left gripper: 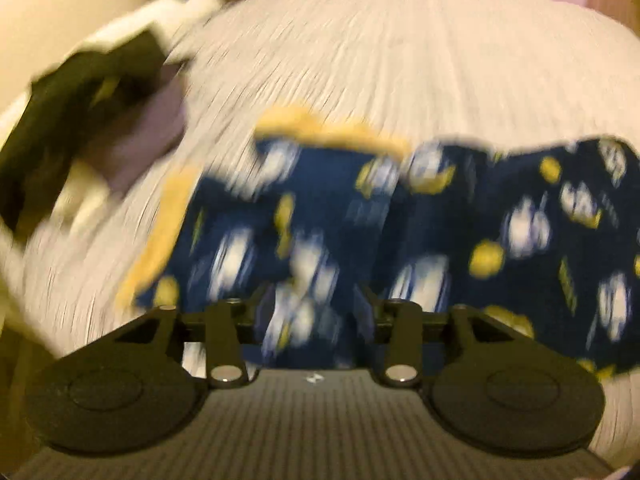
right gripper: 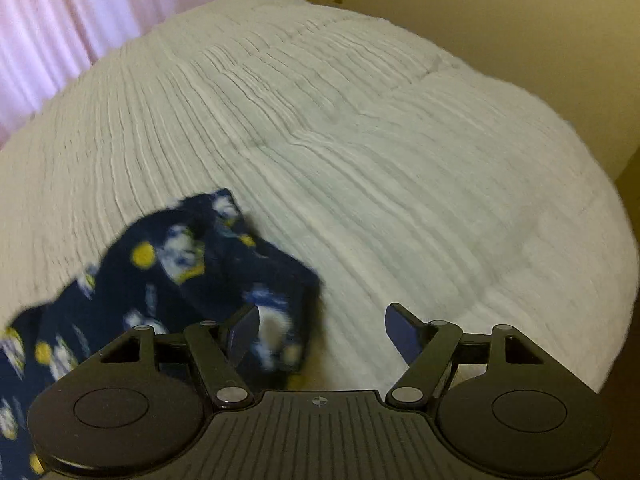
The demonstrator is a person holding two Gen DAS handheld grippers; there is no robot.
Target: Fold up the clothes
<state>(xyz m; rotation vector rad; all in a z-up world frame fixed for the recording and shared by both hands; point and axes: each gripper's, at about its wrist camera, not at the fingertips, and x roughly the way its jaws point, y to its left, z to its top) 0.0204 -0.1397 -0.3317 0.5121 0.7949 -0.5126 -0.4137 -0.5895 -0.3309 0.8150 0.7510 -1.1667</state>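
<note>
A navy garment with white and yellow prints and yellow trim lies on the white ribbed bedcover. My left gripper sits over its near part, and cloth fills the gap between the fingers; the view is blurred, so the jaw state is unclear. In the right wrist view the same garment lies at lower left. My right gripper is open, its left finger against the garment's edge, its right finger over bare bedcover.
A pile of dark, lilac and white clothes lies at the bed's left side. Pink curtains hang behind the bed. A beige wall stands to the right. The bedcover stretches wide ahead of the right gripper.
</note>
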